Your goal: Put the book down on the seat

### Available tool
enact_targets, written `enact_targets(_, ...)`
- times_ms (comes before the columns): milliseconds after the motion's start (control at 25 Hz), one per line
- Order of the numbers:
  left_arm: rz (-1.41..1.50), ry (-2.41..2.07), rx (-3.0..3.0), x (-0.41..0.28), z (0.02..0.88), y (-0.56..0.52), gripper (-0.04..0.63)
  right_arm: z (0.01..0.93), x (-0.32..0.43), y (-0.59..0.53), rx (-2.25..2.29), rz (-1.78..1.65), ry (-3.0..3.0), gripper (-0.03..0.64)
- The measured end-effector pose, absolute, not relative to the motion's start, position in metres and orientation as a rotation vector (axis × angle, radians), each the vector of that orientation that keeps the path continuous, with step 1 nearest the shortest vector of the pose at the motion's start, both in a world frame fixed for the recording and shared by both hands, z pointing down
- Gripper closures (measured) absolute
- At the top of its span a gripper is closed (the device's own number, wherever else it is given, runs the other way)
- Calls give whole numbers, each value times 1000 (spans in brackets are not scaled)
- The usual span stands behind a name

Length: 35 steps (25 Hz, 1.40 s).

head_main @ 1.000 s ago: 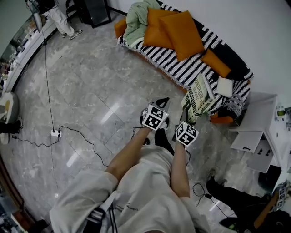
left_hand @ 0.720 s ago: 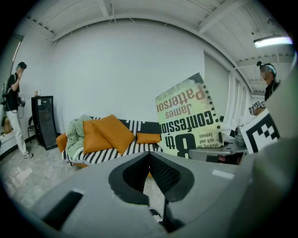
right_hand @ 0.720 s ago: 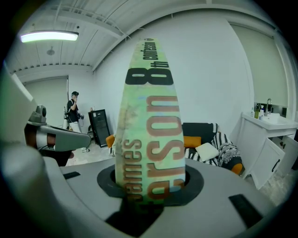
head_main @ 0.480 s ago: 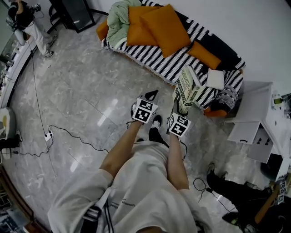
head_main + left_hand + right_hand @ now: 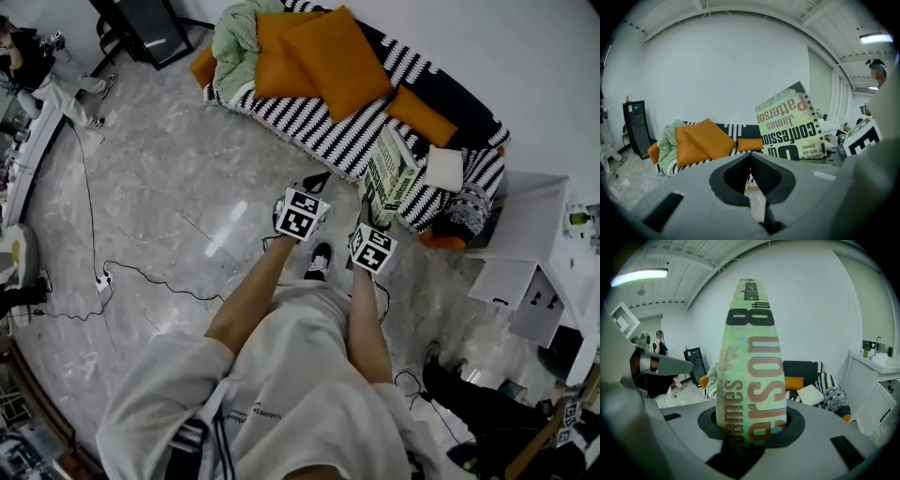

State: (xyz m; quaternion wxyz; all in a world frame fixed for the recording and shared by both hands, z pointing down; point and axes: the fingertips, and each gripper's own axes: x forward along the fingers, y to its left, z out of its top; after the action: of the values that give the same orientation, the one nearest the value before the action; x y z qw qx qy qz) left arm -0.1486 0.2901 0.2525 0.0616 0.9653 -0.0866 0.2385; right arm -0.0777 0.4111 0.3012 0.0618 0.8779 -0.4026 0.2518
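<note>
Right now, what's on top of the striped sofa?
Orange cushions, a green blanket and a white pillow lie on the striped sofa. The book in the right hand-held gripper covers part of the seat.

— Where's the sofa (image 5: 319, 131)?
— Ahead, along the wall (image 5: 525, 56). A blanket (image 5: 232, 42) lies on its left end, cushions (image 5: 323, 56) just right of the blanket, and a pillow (image 5: 444, 169) on its right end.
— And the book (image 5: 392, 178)?
— Upright between the right gripper's (image 5: 370, 217) jaws, before the sofa's right half, left of the pillow.
— The left gripper (image 5: 317, 180)?
— Just left of the right one, apart from the book.
— What else?
— A cabinet (image 5: 530, 225) beside the sofa's right end. A cable (image 5: 155, 275) lies on the floor (image 5: 169, 187), well to the left.
</note>
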Motion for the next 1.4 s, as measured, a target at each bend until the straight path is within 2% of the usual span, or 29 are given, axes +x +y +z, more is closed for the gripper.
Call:
enact_targets(440,751,-344,2909,-108,259,264,588,305,-22,378,2605,756,-1296,460)
enact_targets(720,794,-379,2919,-103,268,256,588,331,-3,382,2662,882,-1279,460)
enact_targets(1400,764,-456,2848,-84,281,213,588,335,27,339,2562,861,-1321,460)
